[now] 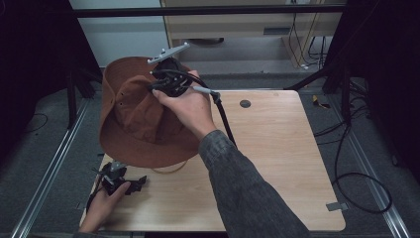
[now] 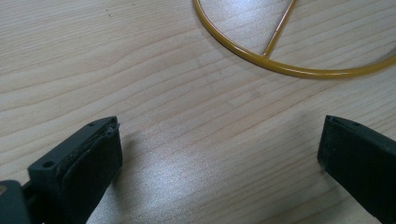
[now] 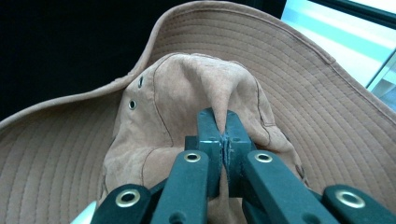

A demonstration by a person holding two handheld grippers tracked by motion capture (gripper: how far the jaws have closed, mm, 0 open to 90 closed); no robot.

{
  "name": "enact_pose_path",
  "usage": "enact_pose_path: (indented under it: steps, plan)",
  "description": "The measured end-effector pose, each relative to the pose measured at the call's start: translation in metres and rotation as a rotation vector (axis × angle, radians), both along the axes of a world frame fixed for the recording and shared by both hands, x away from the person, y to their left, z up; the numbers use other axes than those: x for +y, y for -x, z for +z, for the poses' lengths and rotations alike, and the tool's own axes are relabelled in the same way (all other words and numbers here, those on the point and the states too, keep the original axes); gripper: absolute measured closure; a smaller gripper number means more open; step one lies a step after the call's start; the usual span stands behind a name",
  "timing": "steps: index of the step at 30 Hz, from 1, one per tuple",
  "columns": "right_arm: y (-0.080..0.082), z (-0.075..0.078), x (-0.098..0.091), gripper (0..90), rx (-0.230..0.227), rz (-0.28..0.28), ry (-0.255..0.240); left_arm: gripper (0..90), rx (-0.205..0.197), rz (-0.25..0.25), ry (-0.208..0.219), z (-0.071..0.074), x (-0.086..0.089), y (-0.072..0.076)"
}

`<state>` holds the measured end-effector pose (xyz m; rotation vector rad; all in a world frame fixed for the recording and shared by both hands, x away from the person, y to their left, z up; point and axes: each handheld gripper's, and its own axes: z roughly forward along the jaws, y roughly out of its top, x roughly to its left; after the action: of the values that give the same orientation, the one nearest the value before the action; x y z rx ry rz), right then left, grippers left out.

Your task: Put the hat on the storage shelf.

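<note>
While the right gripper (image 3: 223, 128) pinches the brown hat's (image 1: 130, 116) crown, lifting it tilted above the table's (image 1: 277, 158) far-left corner, the left gripper (image 2: 219, 154) rests spread below, nearest its yellow cord (image 2: 280, 70).

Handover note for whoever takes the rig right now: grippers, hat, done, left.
Right hand-held gripper: shut on a pinched fold of the hat crown, holding the hat up and tilted over the table's far left corner.
Left hand-held gripper: open, low over the table's near left edge, holding nothing.
Cord: a yellow loop lying on the wood just ahead of the left jaws.
Done: hat gripped and raised.
Left: hat not yet set down anywhere; left hand-held gripper not yet used.
</note>
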<state>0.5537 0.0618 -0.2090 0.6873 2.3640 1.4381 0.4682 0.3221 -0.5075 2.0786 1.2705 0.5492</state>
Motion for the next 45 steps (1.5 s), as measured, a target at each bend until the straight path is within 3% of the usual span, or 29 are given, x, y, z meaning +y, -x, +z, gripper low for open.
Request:
enact_pose_path:
  steps: [29,45]
  plan:
    - [-0.011,-0.026,0.014,88.0,0.055,0.007,0.051,0.0,-0.005,0.007,0.009,-0.001,-0.001,0.0]
    - [-0.011,-0.027,0.019,87.1,0.059,0.016,0.051,0.0,-0.005,0.007,0.008,-0.001,-0.001,0.0]
